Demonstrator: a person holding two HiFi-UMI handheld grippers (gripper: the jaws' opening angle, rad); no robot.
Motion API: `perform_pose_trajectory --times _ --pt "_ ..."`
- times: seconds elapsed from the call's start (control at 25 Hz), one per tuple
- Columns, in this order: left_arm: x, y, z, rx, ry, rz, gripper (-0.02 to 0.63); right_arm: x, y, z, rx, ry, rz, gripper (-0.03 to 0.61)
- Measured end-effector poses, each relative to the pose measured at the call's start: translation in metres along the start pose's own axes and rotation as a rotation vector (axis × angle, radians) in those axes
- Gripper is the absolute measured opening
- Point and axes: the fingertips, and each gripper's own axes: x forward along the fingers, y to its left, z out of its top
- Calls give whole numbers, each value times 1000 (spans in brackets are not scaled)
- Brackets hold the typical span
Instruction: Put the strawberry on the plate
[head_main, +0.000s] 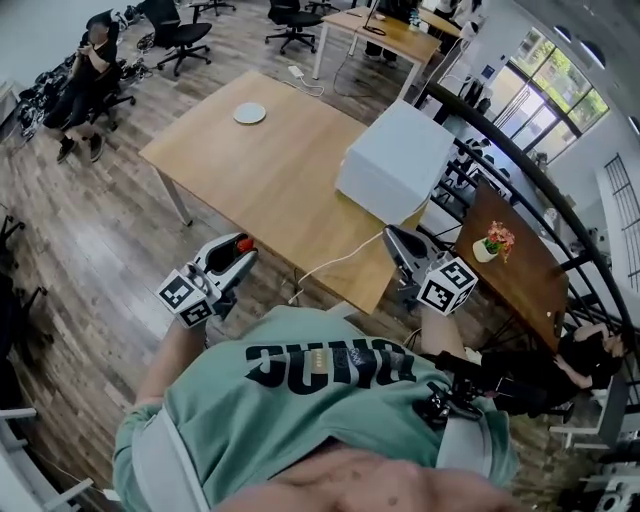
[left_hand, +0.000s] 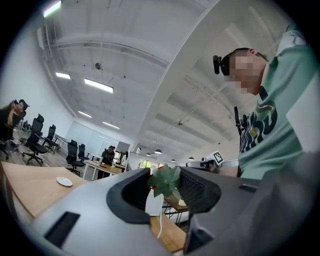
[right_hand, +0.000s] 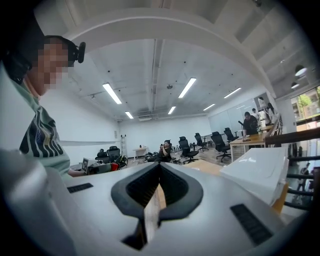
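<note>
Strawberry, red with green leaves on top, sits between the two jaws of the left gripper. The dark pads press on it from both sides, so this tool is pinching the fruit. In the head view the fruit shows as a small red spot at the tip of the gripper. It is held in the air above the wooden floor, just beside the near edge of the wooden table. The white plate lies on the far part of this table, well apart from the fruit, and nothing is on it. A big white box stands on the right part of the table, and a white cable runs from it over the near edge. The right gripper is held near the right corner of the table, close to the box. Its jaws are pressed together at the tips and nothing is between them; only the table top is seen through the small gap lower down. The person holding both tools wears a green shirt.
</note>
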Motion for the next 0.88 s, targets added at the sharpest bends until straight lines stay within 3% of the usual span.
perform_pose_trajectory --times 0.32,0.56,0.88 --pt "54 -3 11 73 -10 99 160 18 -61 19 -19 -40 147 6" --pt "94 -14 0 88 14 181 160 13 -101 11 -53 -28 230 8" --pt "147 3 5 99 50 185 160 9 -140 9 -82 -24 241 6"
